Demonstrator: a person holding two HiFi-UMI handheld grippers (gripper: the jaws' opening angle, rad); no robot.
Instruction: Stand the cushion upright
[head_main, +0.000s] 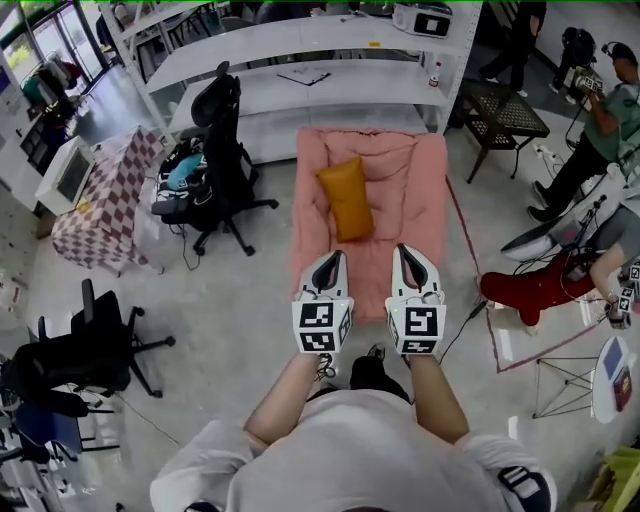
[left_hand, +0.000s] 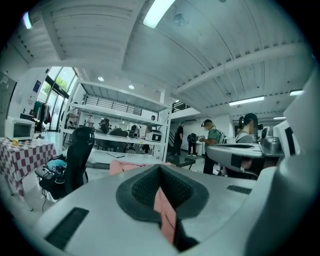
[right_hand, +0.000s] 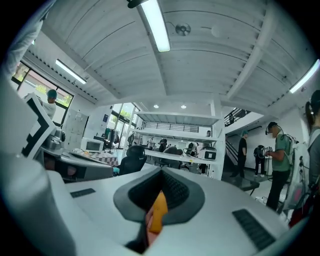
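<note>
My left hand-held gripper (head_main: 329, 260) and right hand-held gripper (head_main: 409, 253) were both pressed together and empty. The orange cushion (head_main: 346, 197) lay ahead of them, untouched, on the pink mattress (head_main: 421, 190). It looked flat, so I judged it not yet stood upright.

light: bright and even, ceiling tubes (right_hand: 156, 27) plus daylight from the windows (left_hand: 59, 86)
glare: tubes blown out white
shadows: soft, faint on the floor (head_main: 250, 330)
distortion: both gripper views are fisheye, black corners, bent lines
focus: left claw (left_hand: 161, 175) up close looks soft, head view sharp
</note>
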